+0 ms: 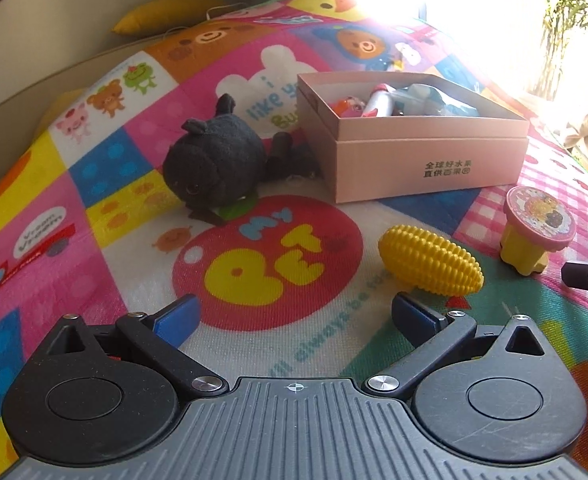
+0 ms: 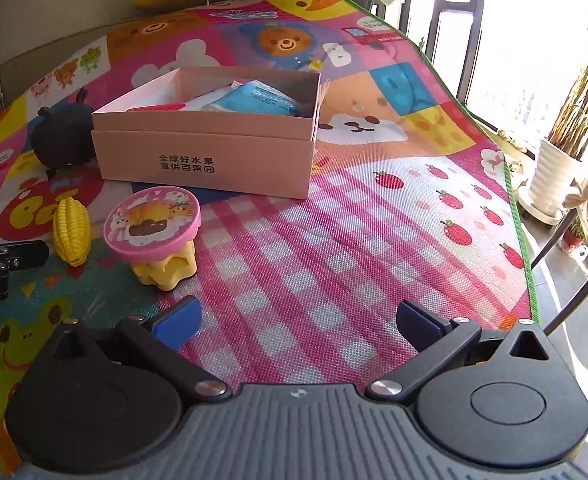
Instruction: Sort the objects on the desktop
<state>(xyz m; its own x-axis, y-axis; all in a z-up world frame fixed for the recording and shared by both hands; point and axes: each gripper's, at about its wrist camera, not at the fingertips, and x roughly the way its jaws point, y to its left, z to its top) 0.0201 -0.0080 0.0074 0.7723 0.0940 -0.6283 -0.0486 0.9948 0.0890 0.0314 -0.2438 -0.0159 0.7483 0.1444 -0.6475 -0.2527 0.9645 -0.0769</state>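
While both grippers hover empty above it, the cartoon-print play mat (image 1: 93, 184) carries everything. Largest item on it: pink cardboard box (image 1: 410, 152), lid off, sitting at roughly 1 o'clock from the left gripper (image 1: 296, 316) and at 11 o'clock from the right gripper (image 2: 298, 318). Box holds several items (a red-and-white tube and blue-white packets can be made out; the rest unclear).

Black plush toy (image 1: 213, 164) lies on the mat just beside the box's left wall, at 11 o'clock in the left wrist view; something dark sits between the plush and the box, not identifiable.

Yellow stool-shaped toy with a pink round top (image 2: 153, 224) stands in front of the box, apart from it, at 10 o'clock in the right wrist view.

Yellow toy corn (image 1: 430, 266) lies on its side just left of the pink-topped toy, not touching it, near the left gripper's right finger at 1 o'clock.

Left jaws: spread wide, nothing between. Right jaws: spread wide, nothing between, over the pink checked area of the mat.
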